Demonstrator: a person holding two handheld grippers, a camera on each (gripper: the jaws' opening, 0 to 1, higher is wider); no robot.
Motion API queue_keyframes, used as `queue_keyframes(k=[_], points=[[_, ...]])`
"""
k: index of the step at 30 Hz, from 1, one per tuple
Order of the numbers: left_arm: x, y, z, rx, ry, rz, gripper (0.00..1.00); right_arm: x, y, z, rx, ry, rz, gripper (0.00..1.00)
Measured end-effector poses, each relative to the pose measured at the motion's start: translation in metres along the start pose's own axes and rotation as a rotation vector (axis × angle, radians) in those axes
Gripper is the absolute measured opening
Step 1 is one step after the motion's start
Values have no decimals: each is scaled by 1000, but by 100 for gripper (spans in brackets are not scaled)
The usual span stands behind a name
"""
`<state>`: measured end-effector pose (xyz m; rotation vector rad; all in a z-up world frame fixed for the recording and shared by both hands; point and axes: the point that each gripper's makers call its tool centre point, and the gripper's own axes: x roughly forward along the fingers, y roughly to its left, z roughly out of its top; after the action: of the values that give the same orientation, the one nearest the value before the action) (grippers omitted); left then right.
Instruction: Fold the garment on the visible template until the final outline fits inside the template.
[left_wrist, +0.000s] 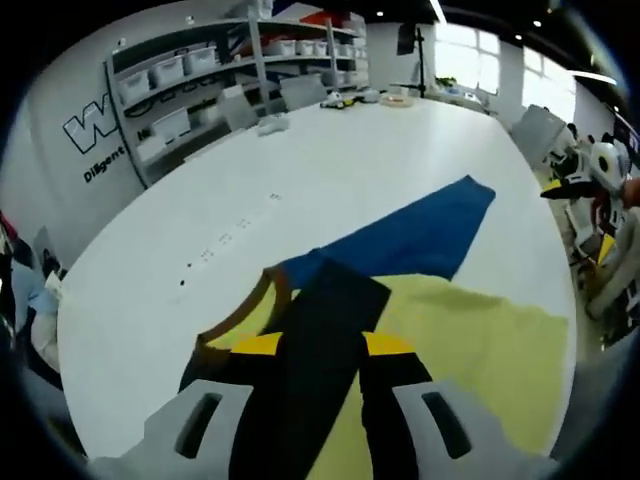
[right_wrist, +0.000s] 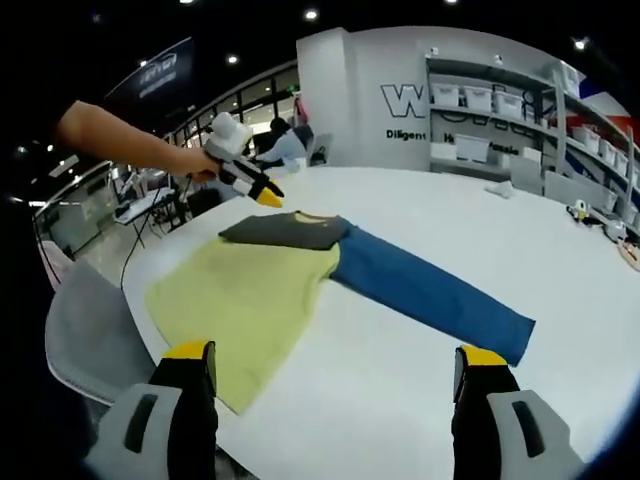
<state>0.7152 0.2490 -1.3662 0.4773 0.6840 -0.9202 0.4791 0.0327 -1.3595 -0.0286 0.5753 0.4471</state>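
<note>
The shirt (right_wrist: 260, 290) lies flat on the white table (right_wrist: 420, 220): yellow body, one blue sleeve (right_wrist: 430, 290) stretched toward 4 o'clock, one dark sleeve (right_wrist: 285, 230) folded across the collar. The left gripper (right_wrist: 268, 197), seen at 10 o'clock in the right gripper view, pinches this dark sleeve (left_wrist: 320, 350) between its jaws. The right gripper (right_wrist: 335, 385) has its jaws wide apart, holding nothing, near the shirt's lower edge. Shelves (right_wrist: 520, 140) stand behind the table.

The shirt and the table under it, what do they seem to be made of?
The shirt looks like soft knit cloth, matte: it lies limp and flat, with a blue sleeve and a dark sleeve folded across the top. The table looks like a hard, smooth white laminate or painted board with a faint sheen; which one is unclear.
</note>
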Motion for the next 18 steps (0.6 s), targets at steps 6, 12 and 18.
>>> queue_keyframes(k=[6, 12, 18], points=[[15, -26, -7, 50, 23, -35, 27, -4, -5, -1, 39, -19, 19, 99], [25, -38, -11, 50, 31, -55, 28, -6, -16, 0, 43, -18, 19, 99], [30, -49, -14, 106, 25, -76, 42, -4, -37, -5, 34, 14, -10, 97]])
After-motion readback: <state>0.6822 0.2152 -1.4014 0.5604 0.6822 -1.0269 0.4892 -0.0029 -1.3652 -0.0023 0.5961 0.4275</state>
